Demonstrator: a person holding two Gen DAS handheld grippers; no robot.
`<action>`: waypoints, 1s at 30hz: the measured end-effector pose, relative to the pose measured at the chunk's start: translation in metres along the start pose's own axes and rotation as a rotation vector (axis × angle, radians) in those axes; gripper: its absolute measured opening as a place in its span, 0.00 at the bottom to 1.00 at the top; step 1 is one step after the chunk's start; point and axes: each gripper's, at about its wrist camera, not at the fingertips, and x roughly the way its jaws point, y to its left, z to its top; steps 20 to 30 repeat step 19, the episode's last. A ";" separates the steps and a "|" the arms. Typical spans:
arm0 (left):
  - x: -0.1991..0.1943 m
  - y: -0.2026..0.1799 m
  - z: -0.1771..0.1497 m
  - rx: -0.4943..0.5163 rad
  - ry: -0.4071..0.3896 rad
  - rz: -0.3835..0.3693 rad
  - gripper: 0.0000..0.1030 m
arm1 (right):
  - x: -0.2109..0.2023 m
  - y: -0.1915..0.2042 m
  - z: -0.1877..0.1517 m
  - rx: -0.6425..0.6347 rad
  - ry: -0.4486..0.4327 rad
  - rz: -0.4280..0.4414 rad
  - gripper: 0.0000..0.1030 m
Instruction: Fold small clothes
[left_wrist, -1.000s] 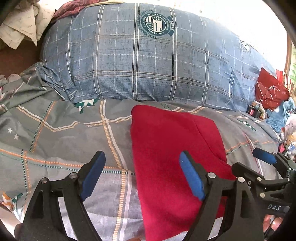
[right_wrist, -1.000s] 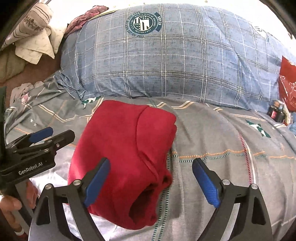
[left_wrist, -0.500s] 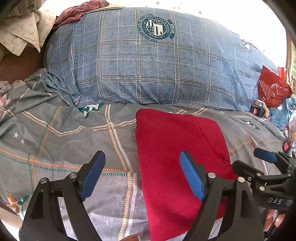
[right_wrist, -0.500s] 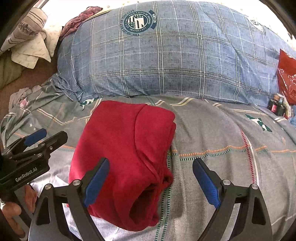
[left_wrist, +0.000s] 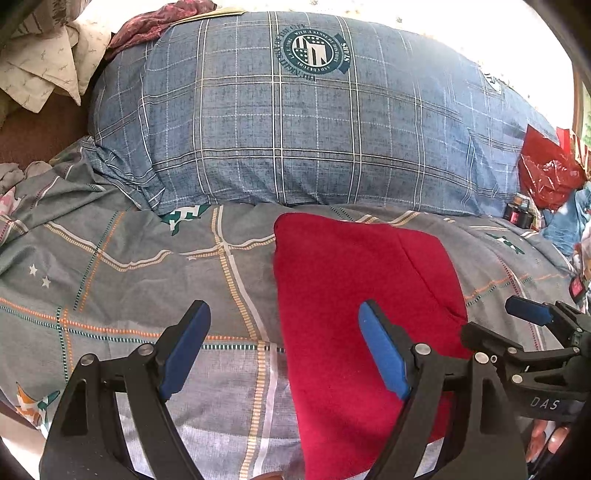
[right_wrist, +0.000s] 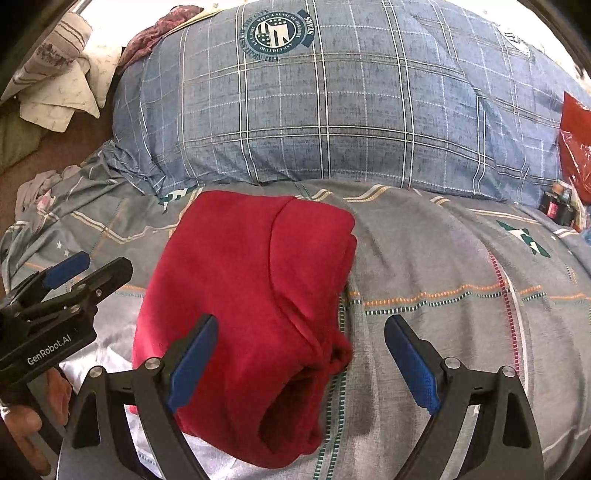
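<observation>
Red fleece garment (right_wrist: 251, 295) sits folded on the bedspread (right_wrist: 443, 258), right in front of the left gripper (left_wrist: 284, 350) and right gripper (right_wrist: 301, 365), both spread wide, empty. Looks soft, light, floppy; I'd pinch the thick near hem.

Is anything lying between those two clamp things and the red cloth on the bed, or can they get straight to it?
Nothing visible blocks them. The red garment lies in the open on the grey bedspread. The left gripper and right gripper both hang open just above its near end. The blue pillow sits behind it, out of the way.
</observation>
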 end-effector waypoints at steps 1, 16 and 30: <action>0.001 0.000 0.000 0.000 0.000 -0.002 0.80 | 0.000 0.000 0.000 0.000 0.000 0.000 0.90; 0.010 0.005 -0.004 -0.003 0.010 0.002 0.80 | 0.013 -0.002 -0.001 0.002 0.031 0.010 0.90; 0.014 0.011 -0.002 -0.012 0.020 -0.007 0.80 | 0.013 -0.007 0.001 0.005 0.028 0.019 0.90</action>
